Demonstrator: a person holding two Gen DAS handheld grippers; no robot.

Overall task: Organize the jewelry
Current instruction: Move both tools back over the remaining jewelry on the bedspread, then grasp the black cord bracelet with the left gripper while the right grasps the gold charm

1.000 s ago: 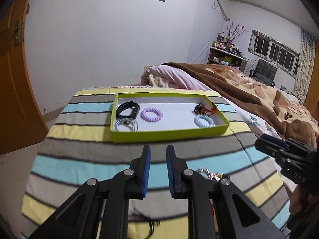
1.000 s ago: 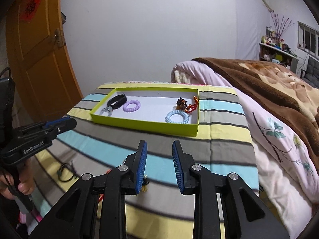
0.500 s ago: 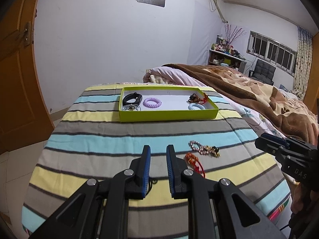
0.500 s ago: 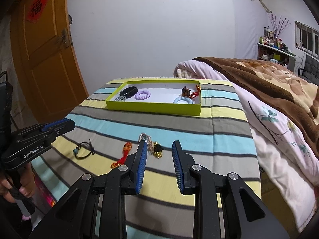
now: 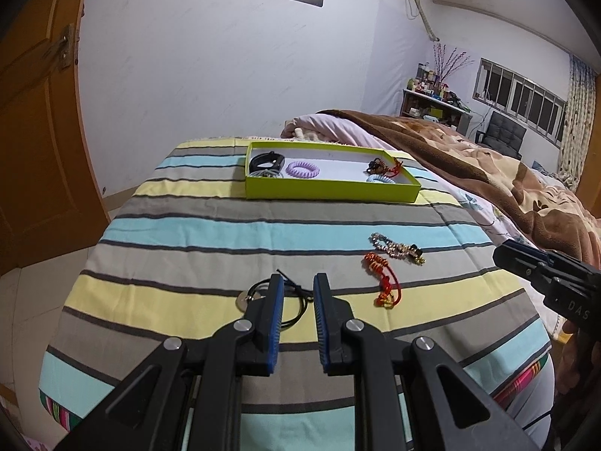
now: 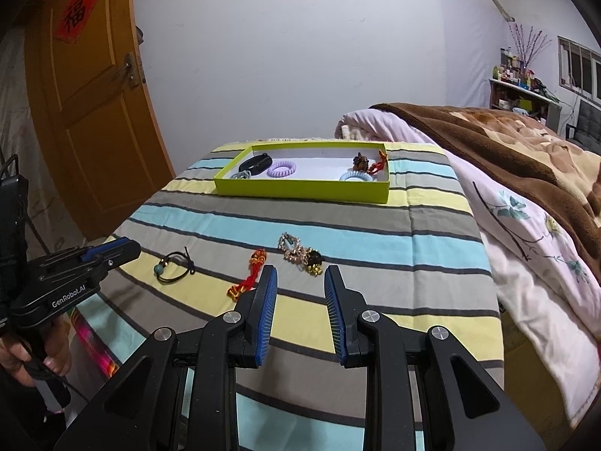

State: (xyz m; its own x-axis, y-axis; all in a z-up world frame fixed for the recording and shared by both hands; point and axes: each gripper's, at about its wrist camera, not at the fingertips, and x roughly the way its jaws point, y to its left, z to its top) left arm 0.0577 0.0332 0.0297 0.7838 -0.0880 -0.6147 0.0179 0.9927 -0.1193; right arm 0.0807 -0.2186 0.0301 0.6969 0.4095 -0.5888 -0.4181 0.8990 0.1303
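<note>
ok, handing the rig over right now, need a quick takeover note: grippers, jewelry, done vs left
Left gripper: open, holding nothing, just over the black cord bracelet.
Right gripper: open, holding nothing, just short of the rhinestone piece.
In the green tray: black band, purple coil tie, blue coil tie, silver ring piece, brown-and-red charm.
Loose on the striped cloth: cord bracelet, red knot charm, rhinestone piece.
Left to do: move those three into the tray.
</note>
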